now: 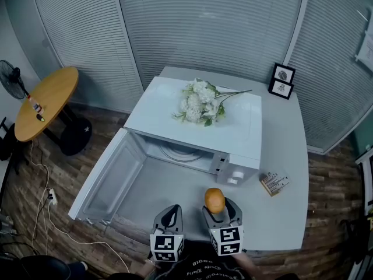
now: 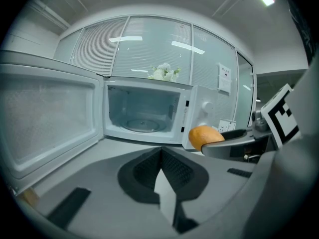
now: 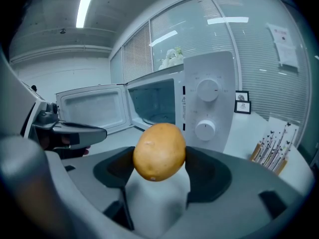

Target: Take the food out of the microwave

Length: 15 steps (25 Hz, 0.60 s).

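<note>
A white microwave [image 1: 233,134] stands on the grey table [image 1: 287,156] with its door [image 1: 108,174] swung wide open to the left. Its cavity holds only the glass turntable [image 2: 142,126]. My right gripper [image 1: 215,206] is shut on a round orange-brown potato [image 3: 159,152], held above the table in front of the microwave's control panel [image 3: 208,108]. The potato [image 1: 214,200] also shows in the left gripper view, potato [image 2: 204,136]. My left gripper [image 1: 169,217] hovers just left of the right one, shut, with nothing between its jaws.
White flowers [image 1: 201,102] lie on top of the microwave. Two small framed pictures [image 1: 282,80] stand at the table's far right corner, and a small printed box [image 1: 274,182] lies right of the microwave. A round wooden table [image 1: 45,101] and a fan [image 1: 11,77] stand at the left.
</note>
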{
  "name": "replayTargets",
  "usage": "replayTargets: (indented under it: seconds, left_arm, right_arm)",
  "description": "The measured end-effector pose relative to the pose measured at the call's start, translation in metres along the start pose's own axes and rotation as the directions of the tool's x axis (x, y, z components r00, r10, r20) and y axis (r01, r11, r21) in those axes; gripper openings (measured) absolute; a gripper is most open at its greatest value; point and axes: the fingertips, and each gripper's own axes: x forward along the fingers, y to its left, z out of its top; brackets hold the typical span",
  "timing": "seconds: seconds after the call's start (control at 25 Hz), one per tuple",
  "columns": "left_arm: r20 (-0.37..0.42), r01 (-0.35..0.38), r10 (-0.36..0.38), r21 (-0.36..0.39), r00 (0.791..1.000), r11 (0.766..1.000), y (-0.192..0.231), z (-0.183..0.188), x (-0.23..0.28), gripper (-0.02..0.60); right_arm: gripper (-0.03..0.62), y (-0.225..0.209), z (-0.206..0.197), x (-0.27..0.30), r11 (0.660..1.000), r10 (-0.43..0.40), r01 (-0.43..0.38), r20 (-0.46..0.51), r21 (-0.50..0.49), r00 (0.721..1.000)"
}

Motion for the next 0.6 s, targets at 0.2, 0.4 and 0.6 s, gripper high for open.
replayTargets:
  seconds: [0.2, 0.4, 0.6]
  left_arm:
    - [0.002, 0.004, -0.004, 0.003, 1.0, 1.0, -0.0019, 0.0012, 0.0005, 0.008]
    - [0.003, 0.006, -0.006, 0.003, 1.0, 1.0, -0.0017, 0.0022, -0.0012, 0.008]
    - [0.0, 0.001, -0.001, 0.006, 1.0, 1.0, -0.0004, 0.0003, -0.003, 0.008]
  right_arm:
    - [0.321, 0.0003, -0.0019, -0.0005, 1.0, 0.001, -0.001, 0.0, 0.001, 1.0]
    - [0.321, -0.001, -0.0028, -0.0019, 1.0, -0.011, 0.011, 0.001, 0.013, 1.0]
    - [0.321, 0.0009, -0.0026, -0.0026, 1.0, -0.009, 0.009, 0.006, 0.016, 1.0]
